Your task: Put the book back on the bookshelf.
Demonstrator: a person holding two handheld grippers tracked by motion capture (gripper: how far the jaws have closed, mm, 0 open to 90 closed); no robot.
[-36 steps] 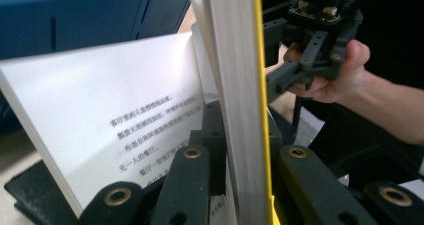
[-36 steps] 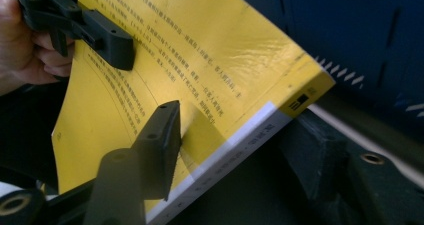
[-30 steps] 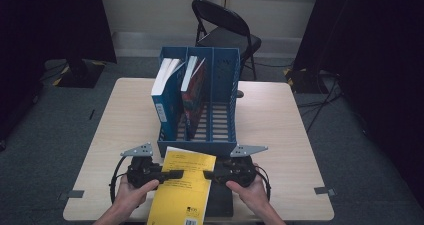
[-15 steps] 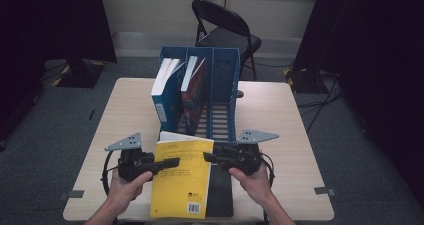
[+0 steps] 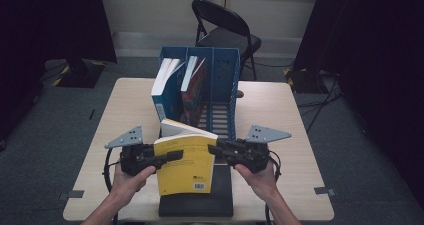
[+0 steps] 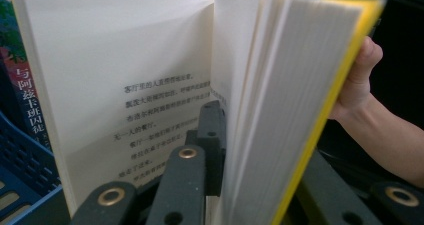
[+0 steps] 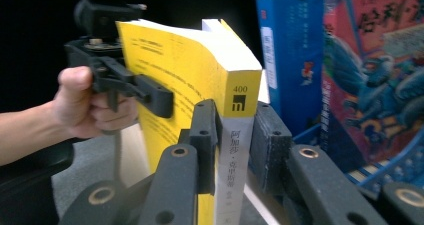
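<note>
High view first: I see a blue file rack (image 5: 220,85) standing in the middle of the table (image 5: 295,135), and two books lean in its left slots, a blue book (image 5: 164,87) and a red book (image 5: 194,90). A black folding chair (image 5: 227,32) stands past the far edge. A black pad (image 5: 197,202) lies at the near edge. The rack is just behind the yellow book (image 5: 185,165), right in its way on the far side.

I hold the yellow book up between my two grippers, above the black pad. My left gripper (image 5: 167,157) is clamped on the book's open page edge. My right gripper (image 5: 220,149) sits on the spine side, and its jaws have just been closing with the spine between them; they press on it now.

Left gripper view: the pages fan open, and one jaw is tucked in among them, so I cannot see its tip. The small print is too blurry to read. The rack's bottom is hidden behind the book in the high view.

A second ago the book lay lower, nearly flat at the near edge. Now it stands more upright and both hands are higher.
</note>
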